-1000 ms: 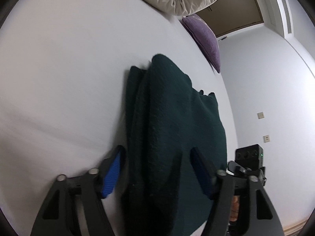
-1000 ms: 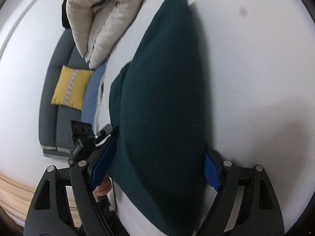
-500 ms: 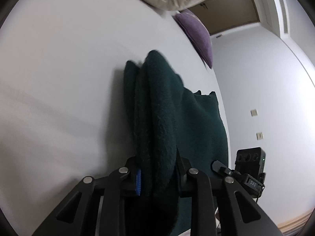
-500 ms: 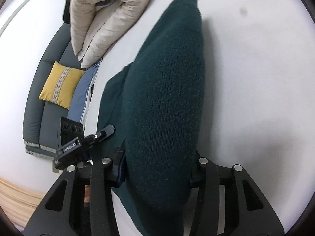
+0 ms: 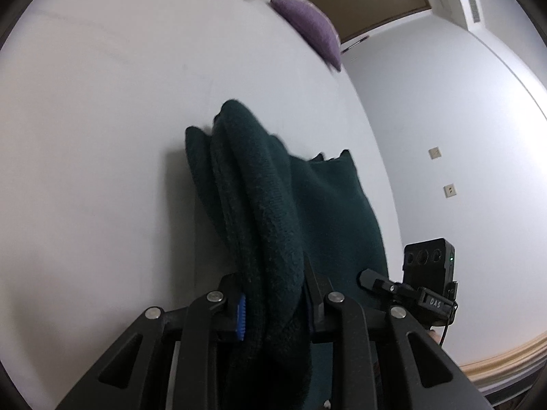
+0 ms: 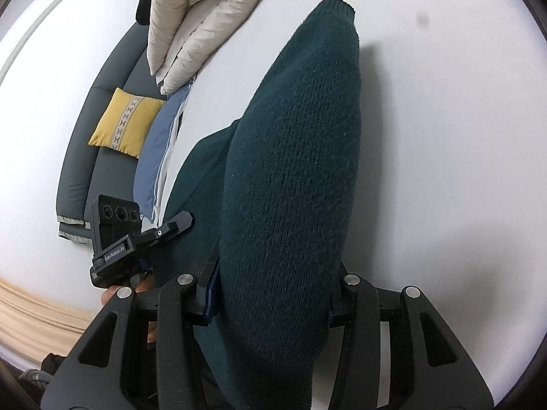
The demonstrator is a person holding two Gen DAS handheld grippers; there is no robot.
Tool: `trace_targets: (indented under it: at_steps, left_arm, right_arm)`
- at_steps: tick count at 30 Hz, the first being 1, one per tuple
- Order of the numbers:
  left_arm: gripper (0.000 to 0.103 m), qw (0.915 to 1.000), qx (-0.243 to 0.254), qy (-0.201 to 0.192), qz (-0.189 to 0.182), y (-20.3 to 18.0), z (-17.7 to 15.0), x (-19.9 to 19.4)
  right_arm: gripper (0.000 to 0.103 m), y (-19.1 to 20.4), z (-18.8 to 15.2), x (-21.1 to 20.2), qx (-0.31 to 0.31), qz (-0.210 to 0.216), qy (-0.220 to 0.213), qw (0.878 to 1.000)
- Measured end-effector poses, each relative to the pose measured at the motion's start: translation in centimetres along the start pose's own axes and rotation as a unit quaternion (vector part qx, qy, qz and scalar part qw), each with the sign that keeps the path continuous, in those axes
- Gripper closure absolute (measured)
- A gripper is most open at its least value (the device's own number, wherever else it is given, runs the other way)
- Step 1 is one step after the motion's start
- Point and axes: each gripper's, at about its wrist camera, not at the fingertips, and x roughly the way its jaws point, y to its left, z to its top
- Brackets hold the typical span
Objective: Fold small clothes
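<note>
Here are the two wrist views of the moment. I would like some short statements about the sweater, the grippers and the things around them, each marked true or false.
1. Both grippers grip the dark green sweater. True: left gripper, right gripper.
2. The sweater lies on a wooden floor. False: it lies on a white surface.
3. A purple cushion sits at the surface's far edge. True.
4. The yellow cushion lies on the sweater. False: it is on the grey sofa.

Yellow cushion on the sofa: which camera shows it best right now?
The right wrist view, the only one showing it: the yellow cushion lies on the grey sofa, left of the green sweater. The left wrist view shows none of it, only a purple pillow.
</note>
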Motion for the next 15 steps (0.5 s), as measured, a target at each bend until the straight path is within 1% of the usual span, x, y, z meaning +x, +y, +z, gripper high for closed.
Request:
trace_targets:
  at_steps: [2,5,7,8,11,13,15]
  left_arm:
    - [0.077,1.0000,0.001,0.002,0.003,-0.1,-1.5,-0.1]
    - [0.076,0.9991,0.023,0.006,0.035,-0.7,-3.1,0.3]
    - [0.075,0.9982,0.023,0.012,0.054,-0.3,-3.7,1.2]
    - [0.074,0.9983,0.018,0.013,0.053,0.0,-3.9,1.6]
    - [0.072,0.9995,0.004,0.010,0.030,1.0,-4.4,2.0]
    - [0.070,0.9998,-0.004,0.009,0.018,1.4,-4.6,2.1]
    - [0.070,0.9998,-0.007,0.005,0.016,1.5,-4.7,2.1]
  right_arm:
    - [0.061,-0.5,-1.8,-0.6,0.007,0.004,-0.001,1.000]
    - [0.061,-1.0,-4.5,-1.4,0.010,0.013,-0.006,1.000]
    - [0.061,-1.8,-6.0,-1.5,0.011,0.006,-0.009,1.000]
    - [0.060,-2.5,-6.3,-1.5,0.015,0.005,-0.010,1.000]
    - [0.061,-5.0,-7.4,-2.1,0.036,0.035,-0.020,0.999]
    - [0.060,-5.0,-7.3,-1.9,0.036,0.040,-0.018,0.998]
    - [0.060,-4.8,-7.2,-1.8,0.036,0.040,-0.018,0.998]
